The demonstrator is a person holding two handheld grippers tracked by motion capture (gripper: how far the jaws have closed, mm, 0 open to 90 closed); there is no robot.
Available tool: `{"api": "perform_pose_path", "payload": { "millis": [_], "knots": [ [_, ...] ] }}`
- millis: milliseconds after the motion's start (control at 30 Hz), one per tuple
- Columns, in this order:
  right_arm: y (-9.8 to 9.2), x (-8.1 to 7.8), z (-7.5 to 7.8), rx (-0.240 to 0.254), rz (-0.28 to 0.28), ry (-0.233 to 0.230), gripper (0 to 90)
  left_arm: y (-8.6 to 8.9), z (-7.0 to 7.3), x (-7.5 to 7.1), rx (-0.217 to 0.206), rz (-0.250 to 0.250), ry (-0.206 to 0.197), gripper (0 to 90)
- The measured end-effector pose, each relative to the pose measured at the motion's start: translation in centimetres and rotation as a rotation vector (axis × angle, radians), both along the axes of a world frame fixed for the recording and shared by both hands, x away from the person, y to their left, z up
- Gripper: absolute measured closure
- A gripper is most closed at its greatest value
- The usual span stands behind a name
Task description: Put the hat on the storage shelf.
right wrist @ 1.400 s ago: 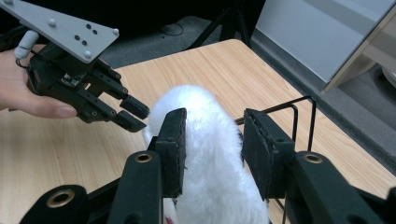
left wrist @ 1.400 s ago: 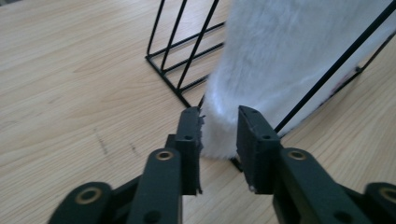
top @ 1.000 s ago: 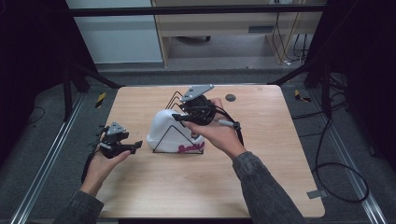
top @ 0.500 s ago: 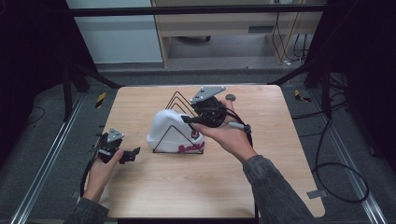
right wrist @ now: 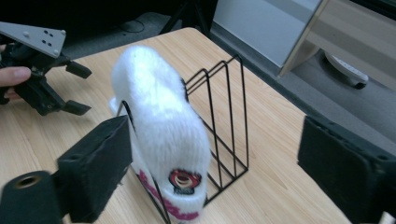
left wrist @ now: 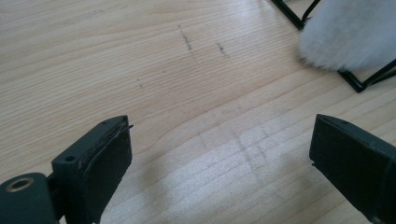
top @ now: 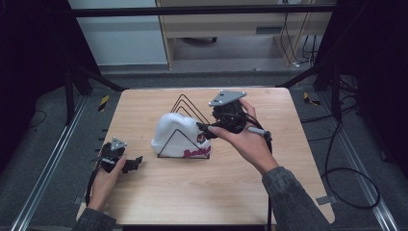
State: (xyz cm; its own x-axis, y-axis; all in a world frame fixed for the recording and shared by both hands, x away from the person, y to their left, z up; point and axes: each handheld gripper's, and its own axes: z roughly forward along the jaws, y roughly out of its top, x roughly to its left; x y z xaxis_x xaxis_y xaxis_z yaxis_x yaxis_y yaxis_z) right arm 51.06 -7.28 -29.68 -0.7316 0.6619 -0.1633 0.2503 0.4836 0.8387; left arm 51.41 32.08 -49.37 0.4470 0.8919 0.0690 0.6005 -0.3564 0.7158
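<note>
Two grippers spread, white hat parked in wire rack

White knit hat (top: 175, 132) sits slotted in the black wire rack (top: 185, 109), mid-table, pink lettering on the cuff facing the near edge. Right gripper (top: 208, 130) is just right of the hat at the cuff end; its jaws have just been opening and now stand wide, pads off the fabric, nothing pinched. In the right gripper view the hat (right wrist: 161, 116) stands ahead between the jaws, untouched. Left gripper (top: 136, 162) is low over the wooden table (top: 192, 197), near-left of the rack, well apart from the hat, jaws spread after opening, bare wood between them.
</note>
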Motion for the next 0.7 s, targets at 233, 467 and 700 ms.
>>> {"api": "perform_pose_path", "payload": {
  "millis": [233,467,700],
  "knots": [
    [-2.1,-0.5,-0.3,-0.002,-0.032,-0.004,7.3,0.3,-1.1,0.7,-0.03,0.002,0.041,3.2],
    [-5.5,-1.1,-0.7,0.001,-0.108,-0.021,9.5,0.4,-1.4,0.6,-0.037,-0.006,0.026,0.5],
    [-8.1,-1.8,-1.2,0.016,-0.154,-0.027,9.5,0.3,-1.4,0.7,-0.041,-0.008,0.027,0.0]
  ]
}}
